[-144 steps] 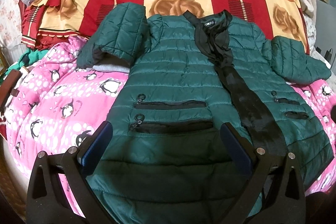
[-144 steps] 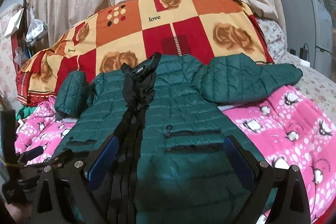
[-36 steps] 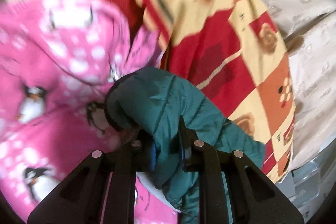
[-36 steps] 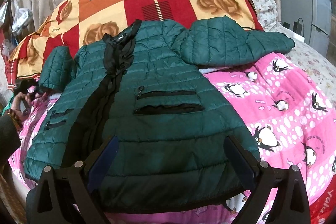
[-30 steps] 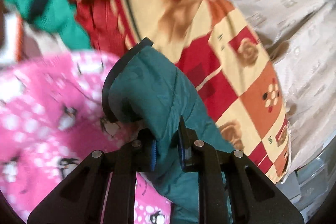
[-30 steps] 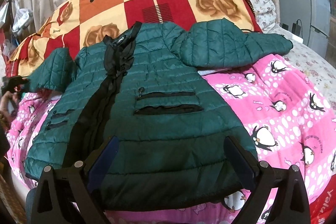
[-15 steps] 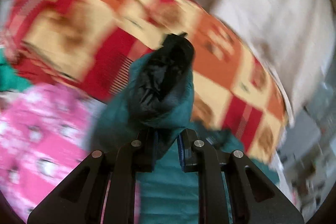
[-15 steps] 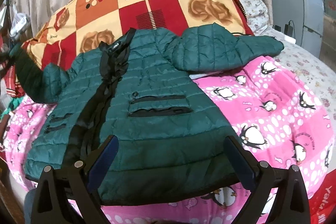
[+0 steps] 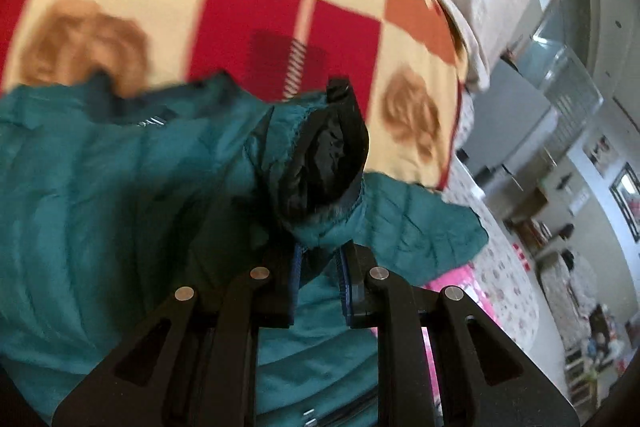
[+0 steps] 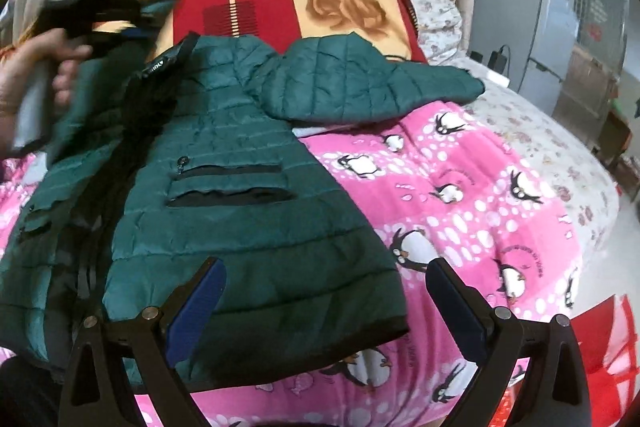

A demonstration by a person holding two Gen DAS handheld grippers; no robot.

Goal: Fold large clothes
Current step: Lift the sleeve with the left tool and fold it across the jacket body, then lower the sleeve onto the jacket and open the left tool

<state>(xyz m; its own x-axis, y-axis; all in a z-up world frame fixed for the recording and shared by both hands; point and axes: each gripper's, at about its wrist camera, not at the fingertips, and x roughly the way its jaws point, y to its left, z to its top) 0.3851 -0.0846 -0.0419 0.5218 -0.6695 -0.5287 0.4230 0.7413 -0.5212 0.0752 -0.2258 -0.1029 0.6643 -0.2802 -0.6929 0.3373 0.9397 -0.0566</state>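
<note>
Green quilted nylon, the puffy zip-front jacket (image 10: 248, 195) lies front-up on the pink penguin-print blanket (image 10: 472, 187) covering the bed, spread flat so its sides can be folded inward. The left tool (image 9: 318, 281) is pinching the cuff of one padded green sleeve (image 9: 320, 163), black lining showing, and holds it above the jacket's chest, likely to lay it across the body. The other sleeve (image 10: 360, 83) lies stretched outward. The right tool (image 10: 324, 303) hangs with jaws spread wide, empty, near the hem.
</note>
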